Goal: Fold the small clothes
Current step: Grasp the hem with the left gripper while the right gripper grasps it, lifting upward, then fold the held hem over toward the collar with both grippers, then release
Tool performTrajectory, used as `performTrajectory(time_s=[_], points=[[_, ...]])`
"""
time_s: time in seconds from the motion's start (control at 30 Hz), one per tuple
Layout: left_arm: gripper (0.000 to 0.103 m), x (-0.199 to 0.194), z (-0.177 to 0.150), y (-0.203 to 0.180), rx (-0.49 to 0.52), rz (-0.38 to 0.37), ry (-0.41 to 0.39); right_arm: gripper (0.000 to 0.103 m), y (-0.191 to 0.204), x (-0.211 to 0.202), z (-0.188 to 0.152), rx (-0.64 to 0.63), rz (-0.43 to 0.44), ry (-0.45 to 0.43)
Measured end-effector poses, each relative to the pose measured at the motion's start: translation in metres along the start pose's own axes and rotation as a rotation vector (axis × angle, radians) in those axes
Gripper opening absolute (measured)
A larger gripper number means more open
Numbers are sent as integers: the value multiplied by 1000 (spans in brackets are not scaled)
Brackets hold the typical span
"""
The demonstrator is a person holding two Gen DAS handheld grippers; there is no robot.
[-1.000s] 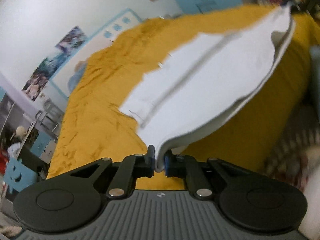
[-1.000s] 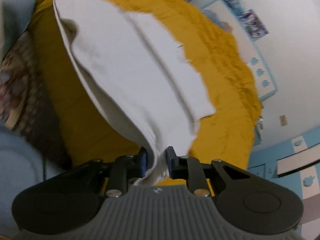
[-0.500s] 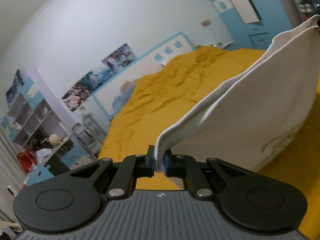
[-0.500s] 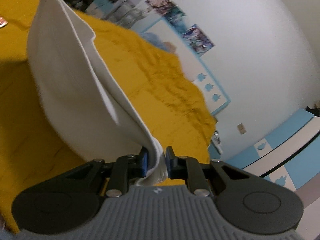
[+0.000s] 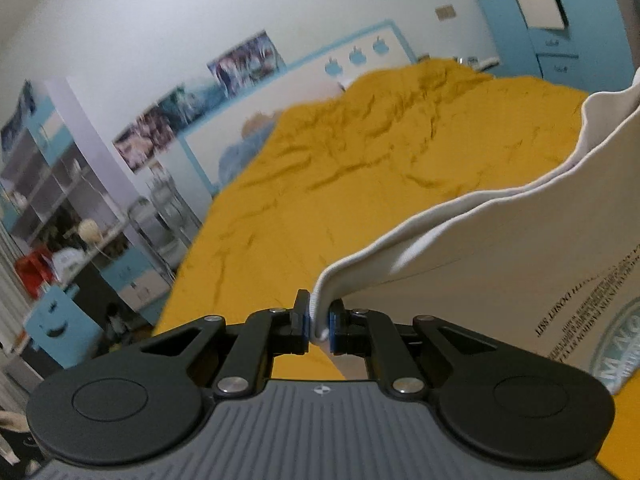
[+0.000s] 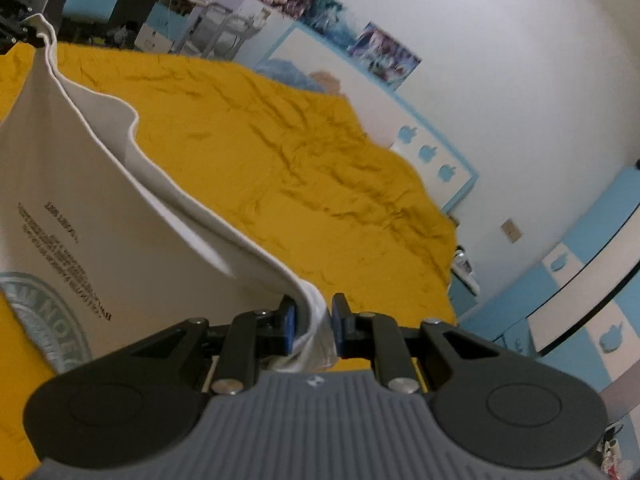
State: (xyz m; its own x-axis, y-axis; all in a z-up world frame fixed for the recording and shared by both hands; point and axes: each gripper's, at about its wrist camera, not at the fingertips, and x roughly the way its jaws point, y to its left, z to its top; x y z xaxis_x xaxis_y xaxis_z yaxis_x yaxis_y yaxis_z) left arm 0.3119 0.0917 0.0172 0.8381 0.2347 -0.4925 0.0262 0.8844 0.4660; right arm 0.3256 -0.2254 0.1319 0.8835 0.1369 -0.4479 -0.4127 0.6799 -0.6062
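A small white garment [image 5: 500, 264] with dark printed lettering and a round teal emblem hangs stretched in the air above a mustard-yellow bedspread [image 5: 360, 168]. My left gripper [image 5: 319, 320] is shut on one end of its hem. My right gripper [image 6: 313, 322] is shut on the other end, with bunched white fabric [image 6: 120, 208] between the blue pads. In the right wrist view the garment runs away to the upper left, where the dark tip of the left gripper [image 6: 12, 28] holds its far corner. Two layers of cloth show along the top edge.
The yellow bedspread [image 6: 320, 160] covers a wide bed, with a white and blue headboard [image 5: 304, 92] against the wall. Cluttered shelves and a blue chair [image 5: 56, 316] stand left of the bed. Blue and white cabinets [image 6: 580, 280] stand on the right.
Both grippers have lifted the garment off the bedspread and swung it up and over. Its printed side now faces the cameras, where before the plain side lay spread on the bed.
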Motion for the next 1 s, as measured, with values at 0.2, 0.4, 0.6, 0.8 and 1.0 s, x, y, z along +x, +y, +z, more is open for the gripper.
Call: performTrajectory(time_s=[0.2, 0.4, 0.6, 0.8, 1.0], points=[[9, 71, -10, -10, -32, -35, 77, 12, 15, 109, -7, 45, 47, 99], [10, 123, -18, -18, -61, -83, 139, 12, 32, 193, -28, 98, 85, 202], [16, 155, -24, -7, -160, -96, 188, 28, 38, 246, -50, 191, 118, 259], [27, 158, -44, 42, -467, -211, 226, 52, 10, 248, -61, 369, 51, 204], [28, 176, -85, 77, -844, -346, 282, 50, -31, 262, -95, 721, 164, 227]])
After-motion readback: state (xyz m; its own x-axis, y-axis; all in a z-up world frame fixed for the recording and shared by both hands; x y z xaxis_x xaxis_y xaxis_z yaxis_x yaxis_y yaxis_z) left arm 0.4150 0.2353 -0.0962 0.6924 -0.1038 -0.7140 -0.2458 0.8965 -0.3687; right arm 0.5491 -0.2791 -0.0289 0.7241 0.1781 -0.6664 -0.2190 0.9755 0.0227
